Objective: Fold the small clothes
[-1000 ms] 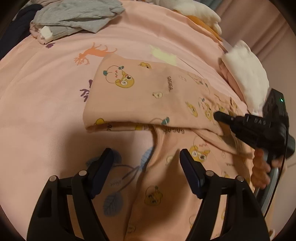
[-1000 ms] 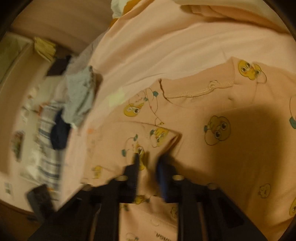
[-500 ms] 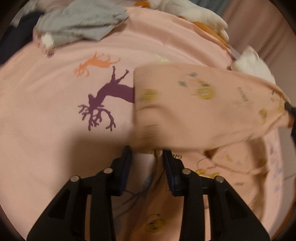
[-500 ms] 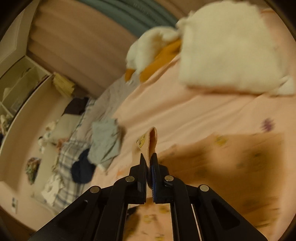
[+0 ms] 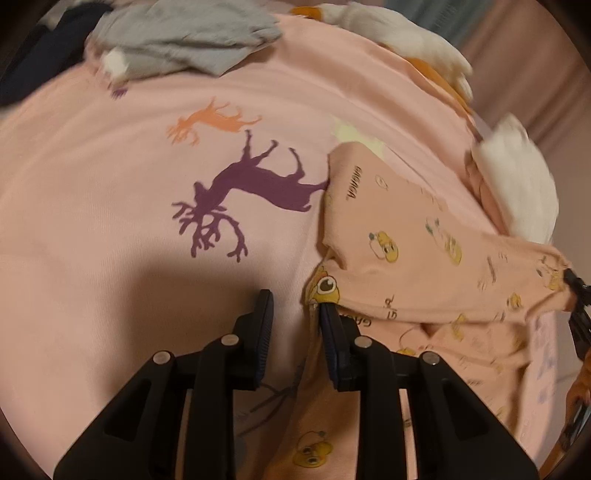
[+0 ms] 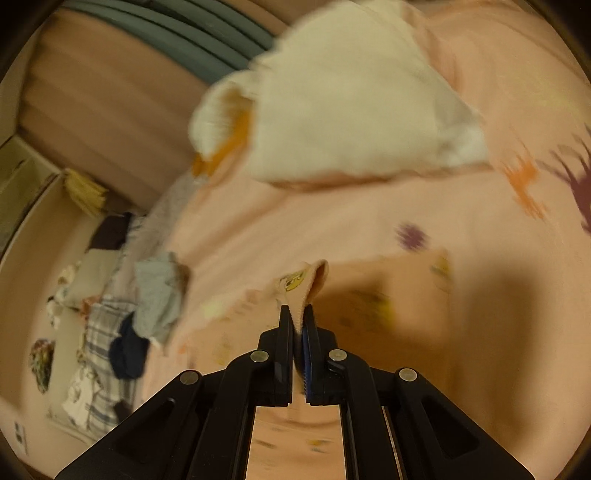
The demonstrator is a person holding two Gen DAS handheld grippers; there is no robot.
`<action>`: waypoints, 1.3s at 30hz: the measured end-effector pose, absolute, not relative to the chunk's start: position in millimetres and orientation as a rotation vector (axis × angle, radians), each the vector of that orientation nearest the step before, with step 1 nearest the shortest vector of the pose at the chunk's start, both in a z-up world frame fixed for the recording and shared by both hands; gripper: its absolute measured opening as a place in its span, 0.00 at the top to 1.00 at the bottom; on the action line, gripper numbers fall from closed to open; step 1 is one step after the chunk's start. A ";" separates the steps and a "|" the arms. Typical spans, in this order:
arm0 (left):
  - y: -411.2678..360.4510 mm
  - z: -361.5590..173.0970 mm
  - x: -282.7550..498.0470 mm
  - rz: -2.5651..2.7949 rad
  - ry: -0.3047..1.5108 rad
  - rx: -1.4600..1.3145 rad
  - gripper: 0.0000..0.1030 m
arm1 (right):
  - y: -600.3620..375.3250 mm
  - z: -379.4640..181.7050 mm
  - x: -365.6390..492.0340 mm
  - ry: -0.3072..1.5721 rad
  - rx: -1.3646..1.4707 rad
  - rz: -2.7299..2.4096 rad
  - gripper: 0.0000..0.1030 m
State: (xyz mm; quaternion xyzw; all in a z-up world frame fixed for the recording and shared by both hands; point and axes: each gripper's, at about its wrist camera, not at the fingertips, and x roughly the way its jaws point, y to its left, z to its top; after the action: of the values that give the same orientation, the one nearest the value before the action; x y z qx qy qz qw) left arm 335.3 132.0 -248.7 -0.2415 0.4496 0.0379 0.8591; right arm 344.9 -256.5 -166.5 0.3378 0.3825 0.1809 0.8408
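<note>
A small peach garment (image 5: 413, 258) printed with yellow cartoon ducks lies on a pink bedsheet (image 5: 110, 206); one flap is lifted and pulled to the right. My left gripper (image 5: 293, 314) is open with a narrow gap; its right finger (image 5: 328, 325) touches the garment's edge, and nothing sits between the fingers. My right gripper (image 6: 296, 317) is shut on a fold of the same garment (image 6: 303, 284) and holds it raised. Its tip shows at the right edge of the left wrist view (image 5: 576, 291).
A grey garment (image 5: 184, 33) lies at the far left of the bed beside dark cloth. White fluffy items (image 5: 517, 188) (image 6: 351, 110) lie at the far right. The sheet has a purple deer print (image 5: 251, 192). Piled clothes (image 6: 110, 325) lie off the bed.
My right gripper closed on the garment's flap and lifted it toward the right, uncovering the purple deer print. My left gripper's fingers narrowed and moved up to the garment's edge.
</note>
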 end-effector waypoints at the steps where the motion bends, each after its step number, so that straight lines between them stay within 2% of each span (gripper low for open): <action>1: 134.2 -249.2 335.1 0.082 0.945 -0.535 0.73 | -248.6 -153.1 345.2 0.785 0.714 0.412 0.94; 7: 124.9 -245.8 330.8 0.075 0.934 -0.449 0.73 | -171.1 -59.0 341.8 0.667 0.636 0.625 0.94; 10: 128.4 -244.1 323.3 0.051 0.948 -0.461 0.68 | -119.6 -27.8 338.0 0.661 0.560 0.719 0.94; 13: 144.5 -244.4 310.9 0.010 0.970 -0.572 0.62 | -48.5 -19.5 341.5 0.727 0.425 0.765 0.94; 18: 166.5 -248.0 289.8 -0.050 1.009 -0.709 0.61 | 60.6 -49.0 336.8 0.845 0.347 0.909 0.94; 19: 167.7 -248.2 287.5 -0.057 1.012 -0.707 0.61 | 78.9 -55.9 335.8 0.874 0.308 0.923 0.89; 21: 168.9 -248.4 282.3 -0.076 1.008 -0.700 0.61 | 90.3 -64.2 331.6 0.899 0.286 0.937 0.66; 23: 166.8 -247.9 279.4 -0.087 1.005 -0.675 0.61 | 75.7 -69.5 329.7 0.918 0.304 0.918 0.52; 26: 168.6 -249.2 281.4 -0.092 0.995 -0.677 0.60 | 31.2 -67.9 330.7 0.919 0.265 0.863 0.51; 29: 188.4 -253.8 285.2 -0.055 0.946 -0.820 0.58 | -30.0 -83.8 335.5 0.940 0.219 0.639 0.51; 33: 227.8 -265.5 291.7 -0.051 0.857 -1.121 0.47 | -99.3 -150.6 351.2 1.098 0.339 0.505 0.51; 35: 243.4 -271.1 292.0 -0.047 0.815 -1.210 0.45 | -117.5 -188.5 358.1 1.170 0.410 0.477 0.51; 39: 257.9 -275.3 301.9 -0.031 0.780 -1.269 0.45 | -112.0 -230.0 365.0 1.235 0.527 0.533 0.53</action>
State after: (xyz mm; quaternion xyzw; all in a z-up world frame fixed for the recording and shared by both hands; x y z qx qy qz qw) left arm 301.9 257.9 -275.3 -0.5776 0.3548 -0.0142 0.7351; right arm 365.0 -112.0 -230.0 0.2413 0.5654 0.2440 0.7500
